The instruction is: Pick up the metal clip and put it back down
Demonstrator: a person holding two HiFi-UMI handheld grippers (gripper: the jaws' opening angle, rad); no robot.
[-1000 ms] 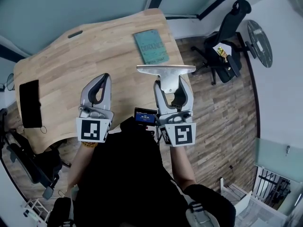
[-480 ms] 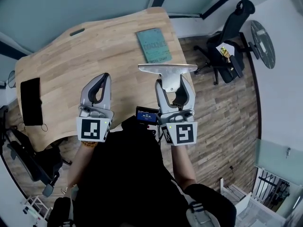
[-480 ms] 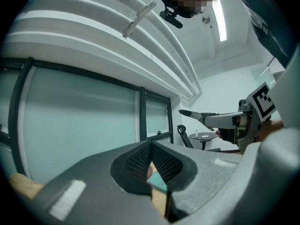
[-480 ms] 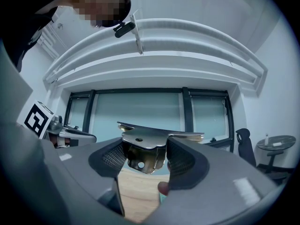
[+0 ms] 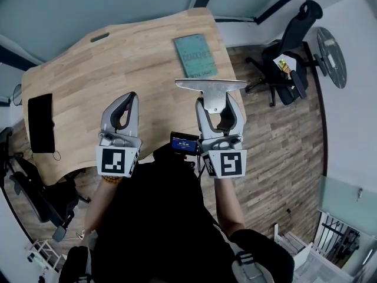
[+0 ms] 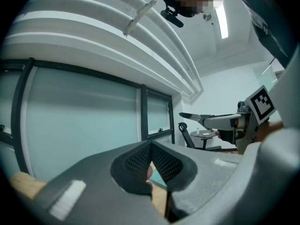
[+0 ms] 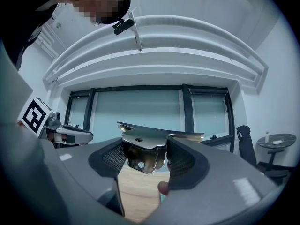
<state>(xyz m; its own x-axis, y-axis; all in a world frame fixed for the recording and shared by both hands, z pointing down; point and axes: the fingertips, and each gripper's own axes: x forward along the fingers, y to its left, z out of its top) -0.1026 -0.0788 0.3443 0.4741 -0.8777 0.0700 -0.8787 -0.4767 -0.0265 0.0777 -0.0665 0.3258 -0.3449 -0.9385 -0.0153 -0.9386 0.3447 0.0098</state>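
Observation:
My right gripper (image 5: 216, 103) is shut on the metal clip (image 5: 210, 91), a shiny T-shaped piece with a wide flat bar across the top, held in the air above the right edge of the wooden table (image 5: 82, 75). In the right gripper view the metal clip (image 7: 145, 151) sits clamped between the two dark pads, its bar level. My left gripper (image 5: 125, 108) hangs beside it on the left, shut with nothing in it. The left gripper (image 6: 151, 165) shows its pads touching.
A teal book (image 5: 194, 56) lies on the table's far right part. A black phone (image 5: 40, 124) lies near the left edge. Office chairs (image 5: 283, 46) and a round side table (image 5: 331, 55) stand on the plank floor at the right.
Both grippers keep their hold and place. The table and book have shifted slightly up in the head view as the head camera moved.

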